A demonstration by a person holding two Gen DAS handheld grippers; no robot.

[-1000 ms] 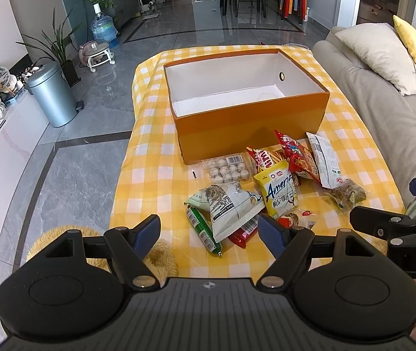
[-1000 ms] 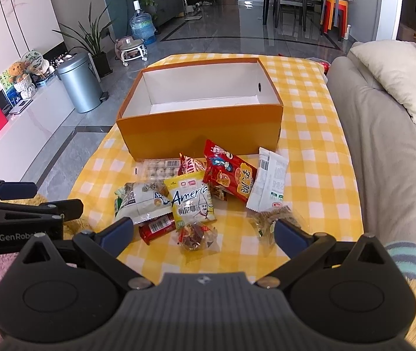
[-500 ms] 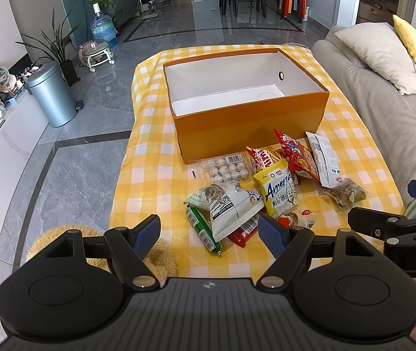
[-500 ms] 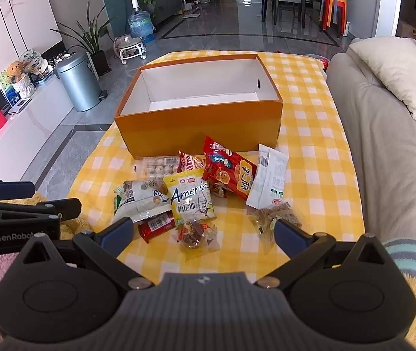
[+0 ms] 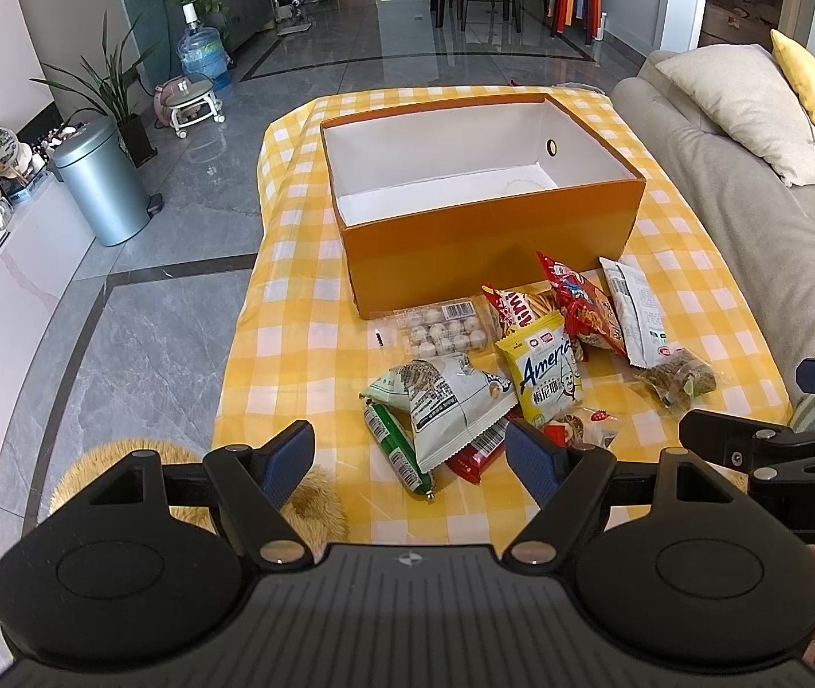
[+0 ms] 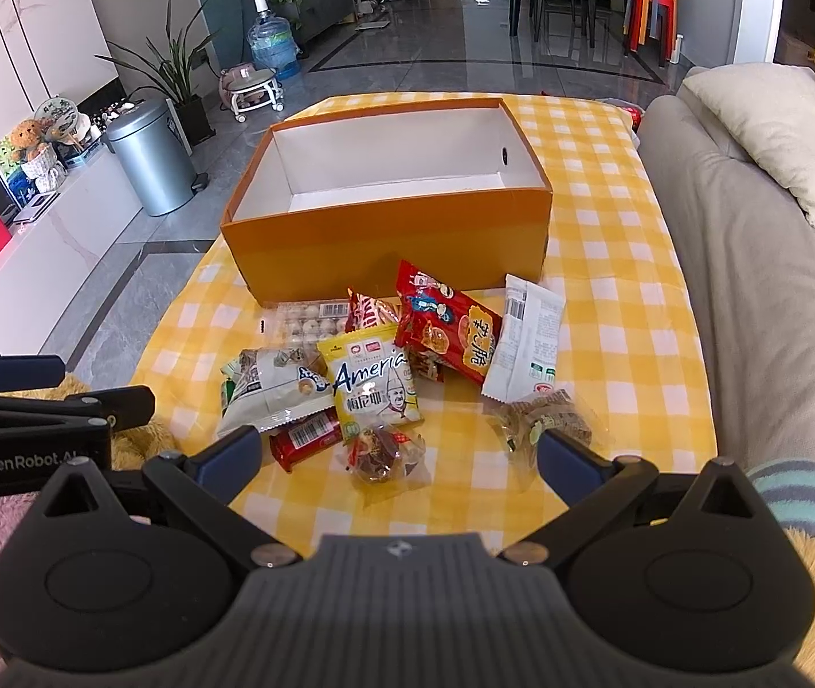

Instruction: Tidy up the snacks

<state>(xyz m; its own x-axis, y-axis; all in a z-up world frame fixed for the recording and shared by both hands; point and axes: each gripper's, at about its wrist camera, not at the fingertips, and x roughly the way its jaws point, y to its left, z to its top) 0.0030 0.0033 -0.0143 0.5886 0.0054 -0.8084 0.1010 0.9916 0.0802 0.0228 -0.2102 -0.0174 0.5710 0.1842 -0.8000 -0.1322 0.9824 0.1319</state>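
Note:
An empty orange box [image 5: 493, 241] [image 6: 390, 252] with a white inside stands on the yellow checked cloth. In front of it lies a heap of snacks: a yellow packet [image 5: 545, 372] [image 6: 373, 384], a red chip bag [image 5: 582, 304] [image 6: 447, 332], a white packet [image 5: 634, 309] [image 6: 528, 344], a grey-white bag [image 5: 447, 401] [image 6: 270, 384], a clear tray of balls [image 5: 445, 329] and a green stick [image 5: 396, 447]. My left gripper [image 5: 410, 456] hovers open near the table's front edge, short of the heap. My right gripper [image 6: 399, 453] is open too, above a clear candy bag [image 6: 384, 453].
A grey sofa [image 5: 763, 218] with cushions runs along the right of the table. A metal bin [image 5: 101, 183] and a white low cabinet [image 5: 0, 286] stand at the left. A yellow fluffy rug [image 5: 316, 499] lies below the table's near edge.
Both grippers have drifted slightly closer to the table; the snacks and the box have not moved.

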